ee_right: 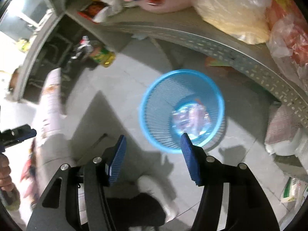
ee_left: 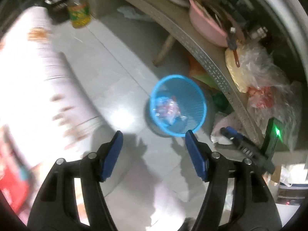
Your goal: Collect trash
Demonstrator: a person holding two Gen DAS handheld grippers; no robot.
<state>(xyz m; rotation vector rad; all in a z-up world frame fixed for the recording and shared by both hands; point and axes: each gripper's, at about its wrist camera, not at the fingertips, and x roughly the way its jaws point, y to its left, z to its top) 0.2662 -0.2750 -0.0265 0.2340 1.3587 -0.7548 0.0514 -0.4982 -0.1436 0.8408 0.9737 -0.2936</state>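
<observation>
The left gripper (ee_left: 154, 134) is hanging above the floor (ee_left: 107, 73) with its jaws spread wide and nothing between the blue pads (ee_left: 113, 154). The right gripper (ee_right: 153, 136) is likewise gaping wide and carrying nothing. In the left view the right gripper is showing at about 4 o'clock, beside the shelf edge; in the right view the left gripper is peeking in at 9 o'clock.

Just beyond both sets of fingertips, a blue bin (ee_left: 178, 105) (ee_right: 182, 109) is standing on the floor, at 1 o'clock from each claw. Crumpled wrapper trash (ee_left: 167, 108) (ee_right: 192, 119) is lying in its bottom.

A perforated metal shelf (ee_left: 209, 65) (ee_right: 221, 44) is curving past the bin from 12 to 3 o'clock, holding a pink bowl (ee_left: 206, 27) and plastic bags (ee_left: 263, 73) (ee_right: 288, 34). An oil bottle (ee_left: 79, 12) (ee_right: 102, 54) is standing on the floor at 11 o'clock. A blurred pale trouser leg (ee_left: 38, 77) (ee_right: 50, 104) is filling the 9 o'clock side.
</observation>
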